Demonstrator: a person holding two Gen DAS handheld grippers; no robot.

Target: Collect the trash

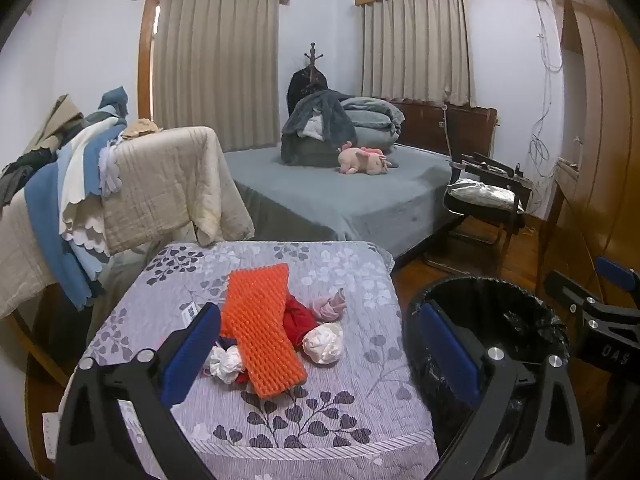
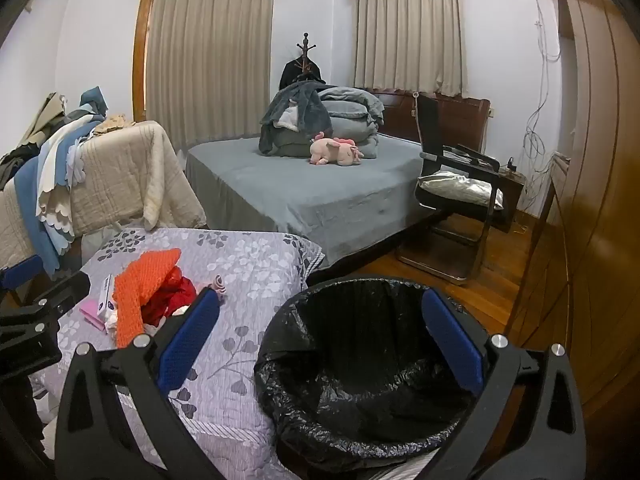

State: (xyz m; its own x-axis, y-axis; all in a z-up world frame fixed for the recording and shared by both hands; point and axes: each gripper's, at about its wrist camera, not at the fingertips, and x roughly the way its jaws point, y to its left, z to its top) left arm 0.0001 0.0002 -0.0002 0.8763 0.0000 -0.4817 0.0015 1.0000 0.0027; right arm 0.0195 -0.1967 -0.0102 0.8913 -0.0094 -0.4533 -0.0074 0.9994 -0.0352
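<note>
Hovering released, left tongs [image 1: 320, 344] are aimed at an orange mat [image 1: 258, 328] and crumpled tissues [image 1: 323, 343]. Right tongs [image 2: 320, 340], also released and empty, are held over the black-lined bin [image 2: 360, 364].

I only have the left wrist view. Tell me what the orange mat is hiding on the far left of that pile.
Observer: In the right wrist view a pink flat packet and a white box lie left of the orange mat, on the floral quilt.
Operator: Give me the bin's inside.
Observer: The black bin liner looks empty; I see no trash in it.
Operator: Report the right gripper.
Observer: The right gripper is open, over the bin's near rim, holding nothing.
</note>
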